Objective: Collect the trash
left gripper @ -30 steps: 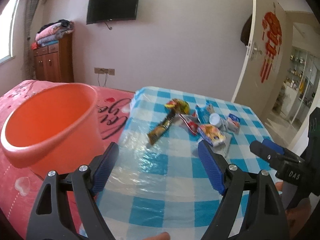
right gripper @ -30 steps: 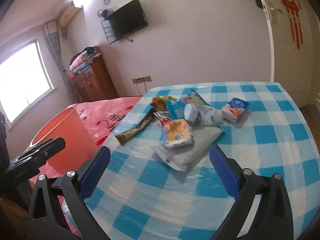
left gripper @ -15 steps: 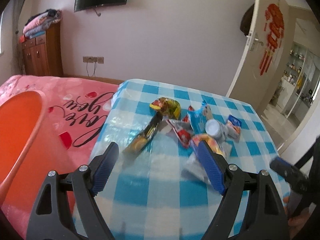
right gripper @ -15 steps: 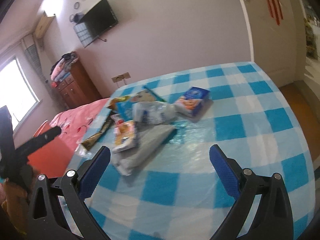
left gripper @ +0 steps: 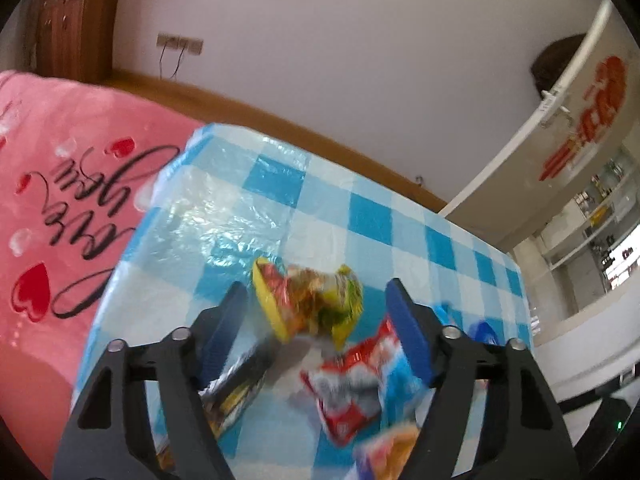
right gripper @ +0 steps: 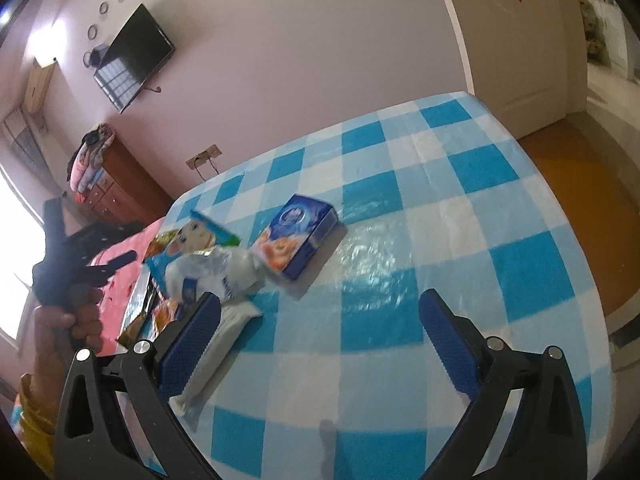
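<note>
A pile of trash lies on the blue-checked tablecloth [left gripper: 360,216]. My left gripper [left gripper: 316,320] hangs low over it. A crumpled yellow, red and green snack bag [left gripper: 308,304] sits between its closing jaws, with a gap still showing on each side. Below that lie a red-and-white wrapper [left gripper: 352,392] and a long dark wrapper [left gripper: 236,384]. My right gripper [right gripper: 320,344] stands open over bare cloth, nothing between its pads. Just beyond it lie a blue box [right gripper: 298,236] and a crumpled clear plastic piece [right gripper: 212,272]. A white packet [right gripper: 216,344] lies by its left finger.
A bed with a pink blanket [left gripper: 60,216] adjoins the table's left edge. A blue-and-white cartoon packet [right gripper: 200,232] lies at the pile's far side. A person's hand [right gripper: 68,320] holds the other gripper at the left. An open doorway and orange floor [right gripper: 580,184] lie to the right.
My left gripper has swung right and forward from the orange bucket, now out of view, onto the trash pile, and its jaws have narrowed. My right gripper has moved closer to the blue box and rolled.
</note>
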Motion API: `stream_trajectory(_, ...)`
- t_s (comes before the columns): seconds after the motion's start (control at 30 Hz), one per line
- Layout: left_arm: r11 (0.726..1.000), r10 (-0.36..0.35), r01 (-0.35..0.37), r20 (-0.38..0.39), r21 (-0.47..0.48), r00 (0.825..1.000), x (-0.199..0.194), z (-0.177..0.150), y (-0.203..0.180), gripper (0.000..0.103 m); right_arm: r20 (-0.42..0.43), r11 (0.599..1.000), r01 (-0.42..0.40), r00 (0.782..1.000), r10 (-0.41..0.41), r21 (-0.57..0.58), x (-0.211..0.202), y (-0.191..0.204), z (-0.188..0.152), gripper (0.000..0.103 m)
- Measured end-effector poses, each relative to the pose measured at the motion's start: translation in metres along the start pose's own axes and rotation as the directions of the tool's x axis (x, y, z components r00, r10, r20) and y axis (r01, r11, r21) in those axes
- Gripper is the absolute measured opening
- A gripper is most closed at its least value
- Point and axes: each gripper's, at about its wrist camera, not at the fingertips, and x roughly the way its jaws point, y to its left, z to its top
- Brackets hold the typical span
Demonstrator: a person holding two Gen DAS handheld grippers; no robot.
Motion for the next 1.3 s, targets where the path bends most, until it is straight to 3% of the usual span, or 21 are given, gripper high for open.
stream_trajectory(0.17, 0.999, 0.048, -0.049, -0.042, -0.019, 0.998, 0.039, 0.011, 0.0, 0.067, -0.007, 0.999, -0.04, 0.999, 0.04, 0.016, 0.017, -0.004, 0.017, 0.098)
stream_trajectory(0.27, 0.996, 0.075, -0.078, -0.075, -0.033, 0.994, 0.053, 0.013, 0.004, 0.06, -0.018, 0.997, -0.077, 0.997, 0.078, 0.03, 0.031, -0.002, 0.027, 0.097)
stream_trajectory(0.37, 0.996, 0.082, -0.084, -0.085, -0.015, 0.993, 0.058, 0.014, 0.004, 0.059, -0.033, 0.996, -0.092, 0.995, 0.093, 0.017, 0.047, 0.006, 0.034, 0.08)
stream_trajectory(0.5, 0.993, 0.107, -0.1, -0.116, 0.061, 0.987, 0.06, 0.007, -0.006, 0.057, -0.077, 0.996, -0.084, 0.993, 0.085, 0.009, 0.074, 0.015, 0.041, 0.077)
stream_trajectory(0.67, 0.989, 0.1, -0.082, -0.139, 0.125, 0.985, 0.055, -0.007, -0.02, 0.056, -0.095, 0.998, -0.053, 0.994, 0.051, -0.023, 0.095, 0.025, 0.045, 0.077)
stream_trajectory(0.8, 0.987, 0.072, -0.048, -0.155, 0.154, 0.985, 0.049, -0.021, -0.028, 0.055, -0.093, 0.992, 0.019, 0.995, -0.031, -0.126, 0.102, 0.036, 0.041, 0.064)
stream_trajectory(1.03, 0.975, 0.021, 0.021, -0.189, 0.221, 0.982, 0.032, -0.06, -0.049, 0.055, -0.123, 0.985, -0.042, 0.992, 0.022, -0.17, 0.093, 0.036, 0.028, 0.058)
stream_trajectory(1.3, 0.956, -0.029, 0.09, -0.217, 0.28, 0.976, 0.004, -0.116, -0.07, 0.055, -0.172, 0.977, -0.105, 0.982, 0.073, -0.185, 0.057, 0.033, -0.011, 0.054)
